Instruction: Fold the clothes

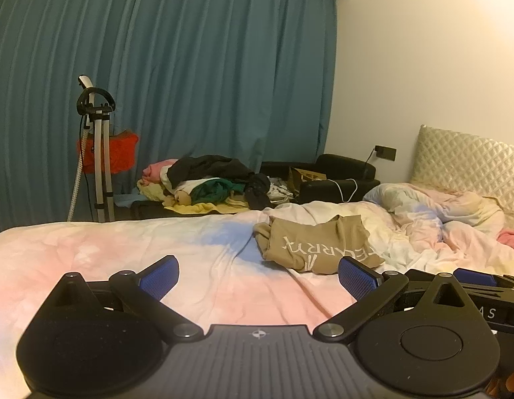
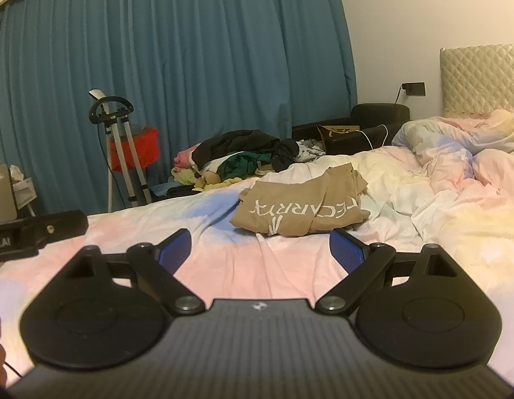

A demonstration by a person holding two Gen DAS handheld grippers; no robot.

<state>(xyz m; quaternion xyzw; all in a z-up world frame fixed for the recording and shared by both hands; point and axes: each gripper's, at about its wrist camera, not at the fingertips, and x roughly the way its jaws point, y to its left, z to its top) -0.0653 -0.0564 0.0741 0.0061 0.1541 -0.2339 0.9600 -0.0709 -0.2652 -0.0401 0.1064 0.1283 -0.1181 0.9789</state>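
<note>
One crumpled tan shirt (image 2: 300, 204), white lettering

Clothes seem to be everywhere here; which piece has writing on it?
The tan garment, lying alone and crumpled on the pastel bedsheet, shows large white letters. The clothes heap beyond the bed shows none.
</note>
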